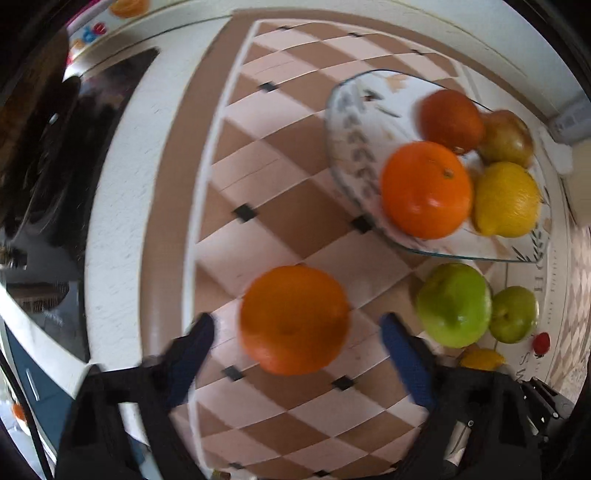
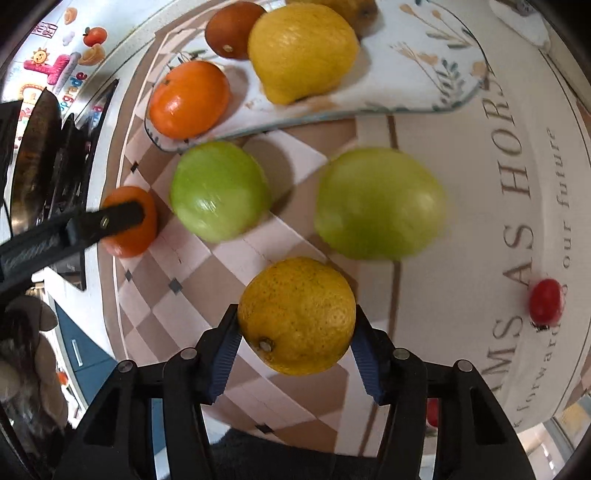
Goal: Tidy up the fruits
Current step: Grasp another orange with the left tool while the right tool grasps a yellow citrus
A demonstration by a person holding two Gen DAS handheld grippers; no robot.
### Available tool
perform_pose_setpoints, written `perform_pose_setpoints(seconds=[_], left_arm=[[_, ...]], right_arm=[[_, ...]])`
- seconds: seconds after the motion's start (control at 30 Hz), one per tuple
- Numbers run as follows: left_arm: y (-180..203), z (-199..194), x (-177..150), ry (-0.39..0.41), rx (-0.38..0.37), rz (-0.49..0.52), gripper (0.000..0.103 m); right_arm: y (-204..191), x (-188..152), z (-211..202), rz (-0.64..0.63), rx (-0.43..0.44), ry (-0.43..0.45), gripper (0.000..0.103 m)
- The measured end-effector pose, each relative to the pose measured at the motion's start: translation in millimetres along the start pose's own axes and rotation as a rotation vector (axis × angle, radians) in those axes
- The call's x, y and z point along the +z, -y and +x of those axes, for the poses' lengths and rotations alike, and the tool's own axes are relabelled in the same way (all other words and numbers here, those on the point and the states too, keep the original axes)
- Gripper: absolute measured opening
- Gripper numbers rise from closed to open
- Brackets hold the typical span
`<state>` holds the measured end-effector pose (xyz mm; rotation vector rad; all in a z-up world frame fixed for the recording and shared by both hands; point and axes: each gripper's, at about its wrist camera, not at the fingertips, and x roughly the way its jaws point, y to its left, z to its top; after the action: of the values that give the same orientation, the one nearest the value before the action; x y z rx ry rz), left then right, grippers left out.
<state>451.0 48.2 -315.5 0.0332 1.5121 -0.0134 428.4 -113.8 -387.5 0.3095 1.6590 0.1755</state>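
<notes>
A glass plate (image 1: 347,147) (image 2: 424,99) holds an orange (image 1: 426,189) (image 2: 188,99), a dark red fruit (image 1: 451,120) (image 2: 233,29), a large lemon (image 1: 506,199) (image 2: 303,51) and a brownish fruit (image 1: 508,137). My left gripper (image 1: 297,328) is open around a loose orange (image 1: 294,319) (image 2: 129,221) on the table, its pads apart from it. My right gripper (image 2: 297,336) is shut on a small lemon (image 2: 297,315) (image 1: 482,359). Two green apples (image 1: 454,304) (image 1: 513,308) (image 2: 219,190) (image 2: 380,203) lie on the table below the plate.
A small red tomato (image 2: 546,302) (image 1: 542,342) lies on the lettered white mat (image 2: 480,221) at the right. A dark stovetop (image 1: 74,147) lies beyond the checkered tablecloth (image 1: 277,184) on the left. The left gripper's finger (image 2: 110,218) crosses the right wrist view.
</notes>
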Motion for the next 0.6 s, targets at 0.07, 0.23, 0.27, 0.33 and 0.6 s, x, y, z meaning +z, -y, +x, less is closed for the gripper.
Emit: perform_pose_setpoints(seconds=[0.07,0.23,0.27,0.33,0.6], left_arm=[[10.4,-0.8,-5.4,0.022,0.058,0.038,0.064],[14.9,-5.3,-20.6,0.022,0.034,0.049,0.06],[15.2,-5.8,-22.7,0.026,0.034,0.051,0.06],[13.6,-5.9,-25.8,0.042,0.026,0.052,0.061],[18.0,-6.9,-5.4,0.016,0.008,0.062,0.061]], right_arm=[[6.1,-6.0,-0.1,0.0,0.005,-0.016,0.06],[15.8,-13.3,1.1,0.018,0.02,-0.037,0.06],[16.3,-13.8,1.0,0.014,0.02,-0.04,0.06],[16.5,-14.1,0.0,0.015,0.019,-0.036,0.06],[17.7,-12.4,-3.0,0.015,0.02,-0.038,0.06]])
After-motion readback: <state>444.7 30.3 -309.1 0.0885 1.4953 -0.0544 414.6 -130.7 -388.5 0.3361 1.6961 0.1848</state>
